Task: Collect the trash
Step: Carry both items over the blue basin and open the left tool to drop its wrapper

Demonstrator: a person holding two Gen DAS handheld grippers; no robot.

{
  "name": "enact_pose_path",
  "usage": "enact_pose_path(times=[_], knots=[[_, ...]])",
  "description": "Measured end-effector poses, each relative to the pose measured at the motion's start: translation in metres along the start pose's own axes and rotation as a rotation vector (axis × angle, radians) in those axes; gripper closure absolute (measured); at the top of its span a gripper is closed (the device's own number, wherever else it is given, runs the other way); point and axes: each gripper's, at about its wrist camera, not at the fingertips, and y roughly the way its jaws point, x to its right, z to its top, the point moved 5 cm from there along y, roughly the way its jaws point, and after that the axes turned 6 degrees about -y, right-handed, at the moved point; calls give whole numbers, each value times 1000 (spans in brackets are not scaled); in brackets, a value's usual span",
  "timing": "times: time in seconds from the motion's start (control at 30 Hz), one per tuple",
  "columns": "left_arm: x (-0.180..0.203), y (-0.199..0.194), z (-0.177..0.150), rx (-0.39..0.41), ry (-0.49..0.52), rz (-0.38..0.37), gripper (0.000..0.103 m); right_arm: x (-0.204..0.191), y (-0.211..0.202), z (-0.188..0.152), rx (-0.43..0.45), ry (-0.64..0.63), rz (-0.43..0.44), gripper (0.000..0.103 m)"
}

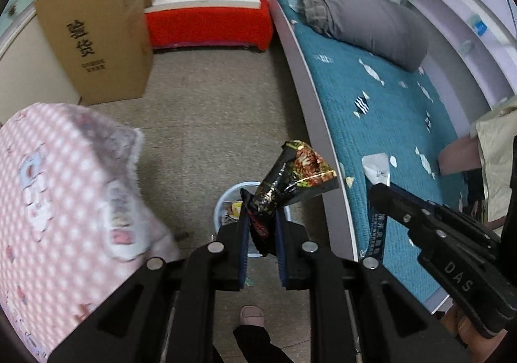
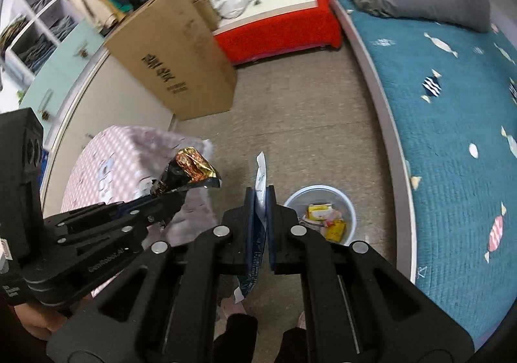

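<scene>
My left gripper (image 1: 261,217) is shut on a crumpled black snack wrapper (image 1: 297,172) with red and gold print, which sticks up past the fingertips. Directly beneath it stands a pale blue trash bin (image 1: 223,201) with yellow scraps inside. My right gripper (image 2: 261,195) is shut on a flat white and blue packet (image 2: 261,175) that hangs down below the jaws. In the right wrist view the bin (image 2: 350,211) sits just right of that gripper, and the left gripper (image 2: 168,199) with its wrapper (image 2: 190,169) is at the left. The right gripper (image 1: 376,190) shows at the right of the left wrist view.
A bed with a teal quilt (image 1: 381,104) and grey pillow (image 1: 362,10) runs along the right. A pink dotted blanket (image 1: 58,195) covers something at the left. A tall cardboard box (image 1: 97,26) and a red-draped bench (image 1: 210,23) stand at the back. A person's slippered foot (image 1: 252,314) is below.
</scene>
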Motion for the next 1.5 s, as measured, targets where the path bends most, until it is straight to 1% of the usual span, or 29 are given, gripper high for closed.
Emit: enact_pose_path(times=[0.07, 0.1, 0.13, 0.17, 0.23, 0.3, 0.4, 0.47, 0.57, 0.9, 1.03, 1.13, 1.2, 1.33, 1.37, 1.4, 1.43, 1.47, 1.5], knots=[[16, 12, 2, -11, 15, -8, 88, 13, 0, -1, 9, 26, -9, 96], [20, 15, 3, -11, 18, -13, 87, 21, -1, -3, 14, 39, -15, 96], [25, 19, 4, -9, 19, -10, 83, 25, -1, -3, 15, 47, -19, 96], [28, 22, 5, -7, 17, -13, 82, 30, -1, -4, 16, 55, -22, 96], [34, 26, 6, -8, 7, -27, 63, 37, -3, -7, 24, 70, -29, 96], [36, 28, 8, 1, 6, -13, 52, 42, -3, -10, 28, 83, -32, 96], [39, 27, 7, 18, 14, -5, 41, 46, -2, -15, 33, 104, -35, 96], [40, 28, 5, 22, 20, -1, 40, 48, -1, -16, 34, 112, -37, 96], [34, 32, 0, 7, 19, 1, 40, 49, 0, -24, 34, 129, -40, 96], [5, 34, -26, -10, -11, 18, 37, 35, 9, -44, 25, 151, -48, 96], [-4, 31, -30, -3, -29, 33, 36, 26, 13, -42, 37, 130, -53, 95], [-7, 27, -32, 9, -23, 43, 35, 23, 15, -37, 50, 124, -54, 95], [-10, 24, -32, 17, -24, 49, 35, 21, 16, -34, 59, 122, -55, 93], [-14, 20, -32, 27, -39, 50, 33, 20, 17, -30, 76, 128, -58, 92], [-14, 18, -32, 29, -44, 47, 33, 21, 17, -30, 76, 131, -64, 88], [-14, 17, -33, 31, -44, 45, 32, 21, 17, -31, 78, 135, -68, 80], [-15, 16, -34, 34, -42, 44, 32, 21, 16, -32, 81, 139, -70, 52], [-15, 16, -34, 36, -41, 47, 31, 22, 14, -33, 95, 144, -77, 39], [-15, 15, -35, 37, -41, 46, 30, 22, 12, -34, 107, 144, -86, 39]])
